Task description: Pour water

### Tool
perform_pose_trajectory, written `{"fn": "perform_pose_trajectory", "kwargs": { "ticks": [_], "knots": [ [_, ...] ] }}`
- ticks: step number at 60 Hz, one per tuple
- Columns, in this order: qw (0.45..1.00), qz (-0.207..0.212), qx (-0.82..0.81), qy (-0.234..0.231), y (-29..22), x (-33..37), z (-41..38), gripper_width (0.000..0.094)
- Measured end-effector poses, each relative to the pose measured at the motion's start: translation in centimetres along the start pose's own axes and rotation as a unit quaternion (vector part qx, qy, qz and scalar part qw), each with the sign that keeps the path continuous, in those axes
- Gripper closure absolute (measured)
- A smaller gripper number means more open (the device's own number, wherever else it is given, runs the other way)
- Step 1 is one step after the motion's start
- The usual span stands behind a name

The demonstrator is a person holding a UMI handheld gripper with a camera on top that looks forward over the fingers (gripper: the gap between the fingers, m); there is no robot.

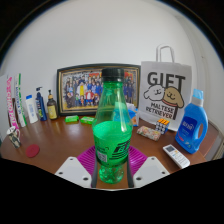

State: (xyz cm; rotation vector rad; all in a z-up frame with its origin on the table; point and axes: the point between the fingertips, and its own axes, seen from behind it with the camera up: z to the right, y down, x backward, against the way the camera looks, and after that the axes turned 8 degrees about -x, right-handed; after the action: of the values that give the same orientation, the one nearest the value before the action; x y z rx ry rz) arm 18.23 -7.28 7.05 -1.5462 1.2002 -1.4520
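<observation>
Nearest the camera, the hand-held gripper (110, 168) had its two pale fingers either side of a green translucent plastic bottle (111, 125) with a green screw cap, their magenta pads (88, 158) lying close against the lower body by the label; they appeared to be pressing on it from both sides, so I judged the bottle gripped. It stood upright between the fingers, over the brown wooden worktop (55, 150). Beyond it to the left were several small bottles (40, 103) and a framed group photograph (82, 88) against the wall; beyond to the right stood a white paper gift bag (164, 92), a blue detergent jug (192, 124) and a white remote control (176, 155). No cup or glass to pour into was visible. The bottle would probably be thin-walled, smooth and somewhat slippery, yielding if squeezed hard, and moderately heavy if full; how full it was could not be told. A hold low on the label band, below the taper, seemed soundest for tipping.
</observation>
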Motion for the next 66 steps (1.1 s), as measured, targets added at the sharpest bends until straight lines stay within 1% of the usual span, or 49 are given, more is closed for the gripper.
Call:
{"fn": "perform_pose_trajectory", "kwargs": {
  "ticks": [4,10,18,26,37,45,51,54,62,66],
  "knots": [
    [1.0,0.004,0.009,-0.001,0.1,0.1,-0.1,0.0559],
    [1.0,0.007,0.024,-0.001,0.2,0.2,-0.3,0.0561],
    [0.999,0.01,0.05,0.017,-0.9,0.4,-0.1,0.0561],
    [0.993,0.025,0.111,0.034,-3.9,1.1,-1.4,0.0562],
    [0.965,0.058,0.245,0.067,-9.4,2.2,-6.8,0.0562],
    [0.924,0.079,0.366,0.081,-12.8,3.1,-13.2,0.0563],
    [0.887,0.088,0.444,0.089,-14.3,3.6,-18.3,0.0563],
    [0.865,0.097,0.484,0.09,-14.6,3.5,-20.4,0.0563],
    [0.788,0.101,0.598,0.103,-14.3,3.4,-26.8,0.0566],
    [0.749,0.094,0.646,0.111,-13.3,3.1,-29.2,0.0566]
  ]
}}
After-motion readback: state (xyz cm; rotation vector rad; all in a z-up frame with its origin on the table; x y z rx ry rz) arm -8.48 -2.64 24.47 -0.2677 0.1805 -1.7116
